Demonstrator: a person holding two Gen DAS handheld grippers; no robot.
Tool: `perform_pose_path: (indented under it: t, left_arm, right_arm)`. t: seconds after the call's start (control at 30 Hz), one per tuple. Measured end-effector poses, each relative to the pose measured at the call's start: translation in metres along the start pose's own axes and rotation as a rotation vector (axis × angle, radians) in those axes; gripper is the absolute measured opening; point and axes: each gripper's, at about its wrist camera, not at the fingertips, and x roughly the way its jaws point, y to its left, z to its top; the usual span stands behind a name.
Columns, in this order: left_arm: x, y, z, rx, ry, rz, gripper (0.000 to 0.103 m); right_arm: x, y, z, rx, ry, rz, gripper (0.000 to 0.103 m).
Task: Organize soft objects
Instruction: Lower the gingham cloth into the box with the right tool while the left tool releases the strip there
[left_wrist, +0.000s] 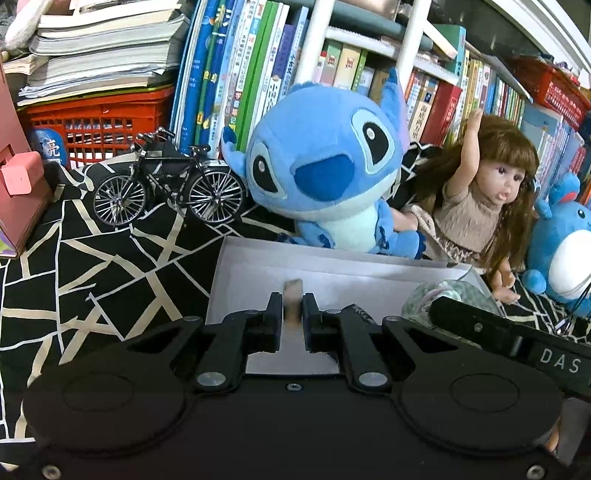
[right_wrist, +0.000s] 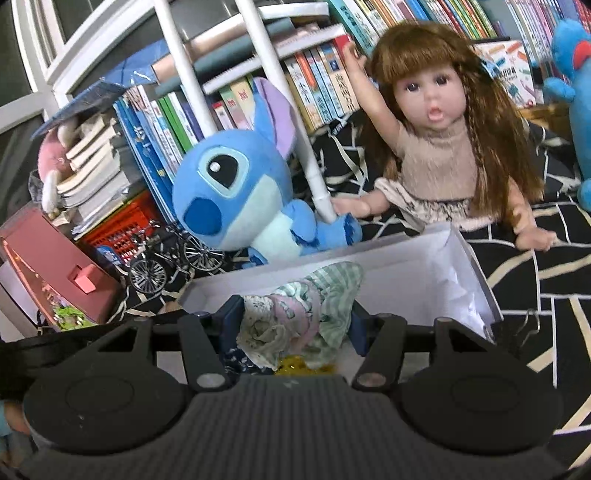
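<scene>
The left gripper (left_wrist: 293, 314) pinches a small tan blurred piece (left_wrist: 293, 295) above the white box (left_wrist: 258, 266). At three o'clock, the right gripper (right_wrist: 295, 325) clamps a bundled floral cloth (right_wrist: 303, 314) over that box, blue plush (right_wrist: 236, 199) at twelve.

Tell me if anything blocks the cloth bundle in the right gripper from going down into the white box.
Nothing visible does. The right gripper holds the cloth bundle over the open white box, whose floor looks bare ahead. The left gripper, at the box's left part, pinches a small tan object, apart from the bundle.
</scene>
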Motion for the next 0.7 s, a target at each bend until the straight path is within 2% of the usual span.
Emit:
perform_pose_path:
  t: [0.7]
  left_arm:
    - [0.0055,-0.0060,-0.0059,0.037,-0.007,0.003,0.013]
  right_arm:
    - [0.0023,-0.0045,-0.0054,-0.009,0.009,-0.004,0.064]
